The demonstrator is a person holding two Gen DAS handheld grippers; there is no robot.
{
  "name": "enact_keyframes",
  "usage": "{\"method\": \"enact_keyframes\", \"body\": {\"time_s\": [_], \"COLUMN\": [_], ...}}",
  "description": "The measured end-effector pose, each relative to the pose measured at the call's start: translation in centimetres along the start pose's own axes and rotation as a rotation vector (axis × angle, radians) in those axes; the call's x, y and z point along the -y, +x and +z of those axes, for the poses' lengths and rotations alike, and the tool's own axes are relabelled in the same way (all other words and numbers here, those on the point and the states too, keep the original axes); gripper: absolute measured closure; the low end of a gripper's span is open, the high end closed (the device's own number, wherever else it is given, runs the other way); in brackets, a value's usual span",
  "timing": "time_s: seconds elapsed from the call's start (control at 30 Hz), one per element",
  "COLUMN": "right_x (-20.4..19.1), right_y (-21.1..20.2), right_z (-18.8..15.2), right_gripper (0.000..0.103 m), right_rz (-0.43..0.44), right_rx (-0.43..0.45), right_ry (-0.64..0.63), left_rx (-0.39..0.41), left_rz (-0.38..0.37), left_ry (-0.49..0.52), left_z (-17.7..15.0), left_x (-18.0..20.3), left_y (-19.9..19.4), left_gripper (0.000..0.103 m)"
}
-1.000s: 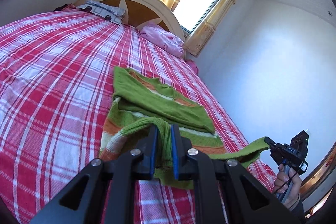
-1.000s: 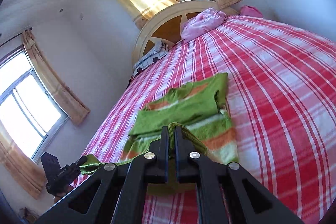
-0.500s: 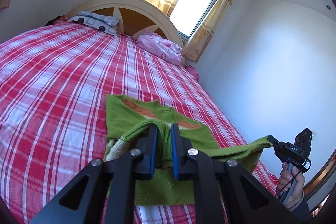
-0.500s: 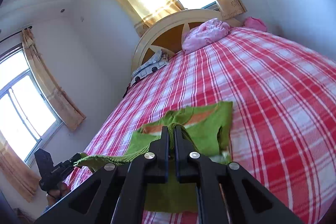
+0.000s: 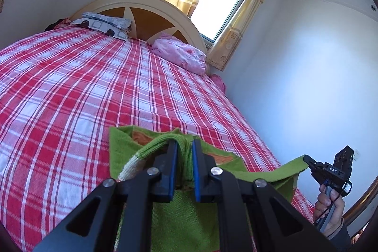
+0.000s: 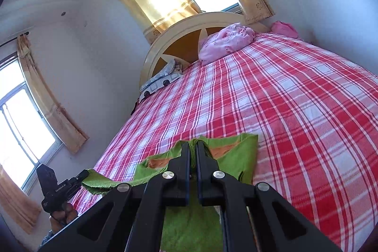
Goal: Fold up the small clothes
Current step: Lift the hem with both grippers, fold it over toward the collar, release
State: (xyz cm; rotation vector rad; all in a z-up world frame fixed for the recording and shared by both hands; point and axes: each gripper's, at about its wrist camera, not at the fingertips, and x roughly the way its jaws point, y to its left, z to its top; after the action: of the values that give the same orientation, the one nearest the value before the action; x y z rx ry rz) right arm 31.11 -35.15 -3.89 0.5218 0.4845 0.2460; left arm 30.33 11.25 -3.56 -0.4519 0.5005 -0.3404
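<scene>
**Q:** Report the state of each gripper.

**A:** My left gripper (image 5: 184,145) is clenched on a bunched fold of the green garment (image 5: 189,223); several layers of knit sit between its blue pads (image 5: 173,171). My right gripper (image 6: 193,148) is clenched tight on another edge of the same garment, with only a thin ridge of green cloth showing between its fingers. In the left wrist view the right gripper appears at the far right, held by my hand (image 5: 330,211), with a stretched corner of the cloth running to its tip.

**Q:** Where is the garment?

**A:** It is at the near end of the bed (image 5: 70,98), on the red and white checked cover. The part I hold is raised off the cover and spans between the two grippers. The rest lies beyond the gripper tips, flat on the cover, showing green cloth with orange patches. A pale striped edge shows just left of my left gripper.

**Q:** What else is on the bed?

**A:** A pink pillow (image 5: 179,54) and a patterned grey pillow (image 5: 106,24) rest against the curved headboard (image 5: 151,15), well apart from the garment. A curtained window (image 5: 217,6) stands behind the headboard.
</scene>
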Motion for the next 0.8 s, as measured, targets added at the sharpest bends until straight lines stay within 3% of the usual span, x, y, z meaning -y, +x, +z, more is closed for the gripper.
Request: {"method": "enact_keyframes", "body": {"time_s": [0.23, 0.33, 0.4, 0.63, 0.8], "right_x": [1.8, 2.9, 3.9, 8.3, 9.5], "right_y": [4.5, 6.7, 8.4, 13.6, 16.4], "right_z": [1.9, 2.1, 1.9, 1.3, 1.1], "right_gripper": [0.099, 0.099, 0.099, 0.099, 0.099], "right_rz": [-0.036, -0.054, -0.071, -0.142, -0.173], "right_rx": [-0.035, -0.061, -0.086, -0.176, -0.203], "right_ry": [0.016, 0.024, 0.037, 0.097, 0.096], "left_rx": [-0.049, -0.075, -0.086, -0.136, -0.191], "left_rz": [0.046, 0.070, 0.087, 0.141, 0.210], "left_ry": [-0.006, -0.007, 0.000, 0.000, 0.124], "left_z": [1.8, 2.2, 2.4, 2.4, 0.9], "left_x": [-1.8, -2.7, -3.1, -5.2, -4.3], "left_y": [5.1, 7.7, 8.9, 13.1, 14.3], "left_gripper": [0.090, 0.091, 0.098, 0.098, 0.096]}}
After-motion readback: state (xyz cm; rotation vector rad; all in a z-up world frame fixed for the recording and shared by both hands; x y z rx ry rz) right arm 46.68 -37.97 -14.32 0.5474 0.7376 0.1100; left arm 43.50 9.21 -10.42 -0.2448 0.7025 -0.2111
